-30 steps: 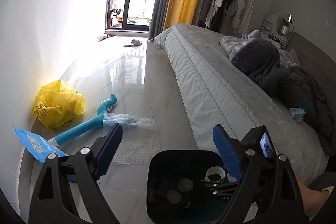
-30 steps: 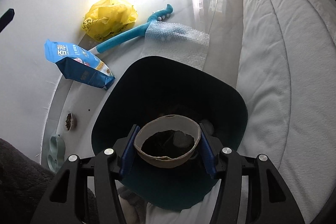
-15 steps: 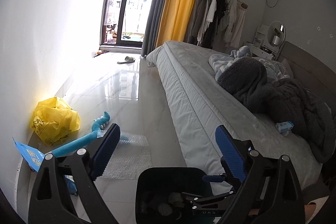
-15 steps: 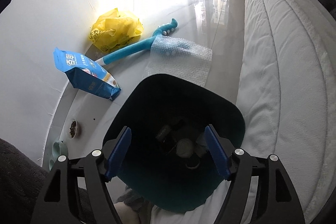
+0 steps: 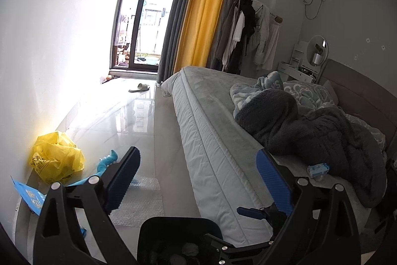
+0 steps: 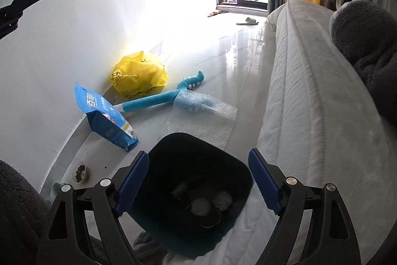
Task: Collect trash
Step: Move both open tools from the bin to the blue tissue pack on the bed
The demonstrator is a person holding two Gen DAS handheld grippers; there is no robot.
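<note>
A dark trash bin point(image 6: 173, 150) stands on the floor beside the bed, with crumpled paper balls point(image 6: 201, 206) and other trash at its bottom. My right gripper point(image 6: 198, 180) is open and empty above the bin. The bin also shows in the left wrist view point(image 5: 178, 227), below my left gripper point(image 5: 198, 180), which is open and empty. On the floor lie a yellow plastic bag point(image 6: 139, 73), a blue packet point(image 6: 106, 118) and a sheet of bubble wrap point(image 6: 203, 116). A small blue wrapper point(image 5: 317, 169) lies on the bed.
A blue toy with a long handle point(image 6: 158, 98) lies under the bubble wrap. The bed point(image 5: 211, 140) with dark blankets point(image 5: 310, 126) fills the right side. A small bowl of pet food point(image 6: 79, 171) sits by the wall. A slipper point(image 5: 139, 87) lies near the balcony door.
My right gripper opened and let the brown paper cup fall into the bin, then rose and tilted up. My left gripper also tilted up towards the room.
</note>
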